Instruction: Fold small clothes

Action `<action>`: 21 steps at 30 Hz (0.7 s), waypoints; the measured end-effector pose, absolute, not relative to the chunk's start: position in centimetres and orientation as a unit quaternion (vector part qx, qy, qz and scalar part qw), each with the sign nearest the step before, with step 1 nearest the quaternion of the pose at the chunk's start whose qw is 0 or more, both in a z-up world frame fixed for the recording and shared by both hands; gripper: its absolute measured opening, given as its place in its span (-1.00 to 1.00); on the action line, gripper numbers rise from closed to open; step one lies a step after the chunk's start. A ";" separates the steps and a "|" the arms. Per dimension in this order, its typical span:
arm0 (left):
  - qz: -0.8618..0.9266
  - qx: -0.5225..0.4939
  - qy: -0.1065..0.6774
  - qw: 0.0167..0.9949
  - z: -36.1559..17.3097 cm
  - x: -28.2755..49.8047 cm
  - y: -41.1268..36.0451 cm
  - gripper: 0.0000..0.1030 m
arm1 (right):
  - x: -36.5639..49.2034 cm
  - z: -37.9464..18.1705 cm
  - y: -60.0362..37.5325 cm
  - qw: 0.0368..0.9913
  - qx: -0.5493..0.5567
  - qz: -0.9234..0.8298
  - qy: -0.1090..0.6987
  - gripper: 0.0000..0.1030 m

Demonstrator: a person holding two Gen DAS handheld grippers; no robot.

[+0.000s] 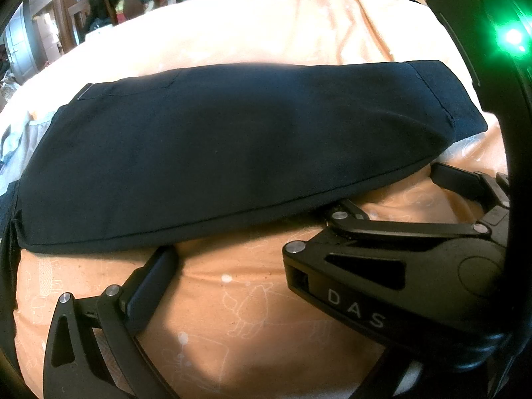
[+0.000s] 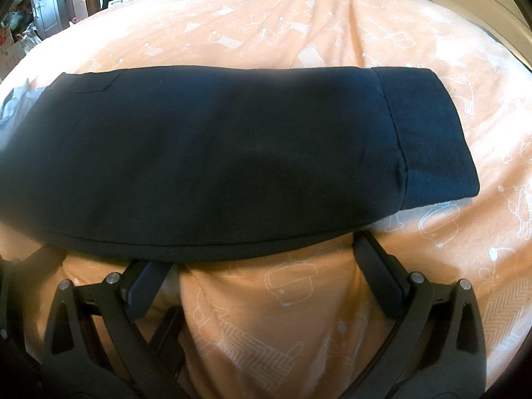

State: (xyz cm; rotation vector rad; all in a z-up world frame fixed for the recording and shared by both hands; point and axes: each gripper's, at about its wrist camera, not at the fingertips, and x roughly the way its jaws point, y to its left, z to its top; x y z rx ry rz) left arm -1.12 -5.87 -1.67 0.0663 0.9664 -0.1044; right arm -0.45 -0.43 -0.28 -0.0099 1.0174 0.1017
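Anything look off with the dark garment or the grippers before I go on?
Nothing stands out. The dark garment lies flat and smooth on the orange sheet, edges tidy, cuffed end to the right. The right gripper and left gripper are both open at its near edge, holding nothing.

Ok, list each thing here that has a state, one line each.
dark garment: folded into a long flat band, lying on the sheet, cuffed end to the right.
orange sheet: spread out, lightly wrinkled.
left gripper: open, fingertips at the garment's near edge, holding nothing.
right gripper: open, fingertips at the garment's near edge, holding nothing.
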 end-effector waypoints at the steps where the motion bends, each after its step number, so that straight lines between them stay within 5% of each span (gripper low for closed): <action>1: -0.050 0.031 0.464 0.884 -1.7 -1.1 -5.9 1.00 | -0.5 -0.3 -0.4 0.873 -0.004 0.049 0.486 1.00; 21: -0.088 0.020 0.479 0.873 -1.3 -0.2 -5.2 1.00 | 0.1 0.6 -0.2 0.852 -0.011 0.083 0.517 1.00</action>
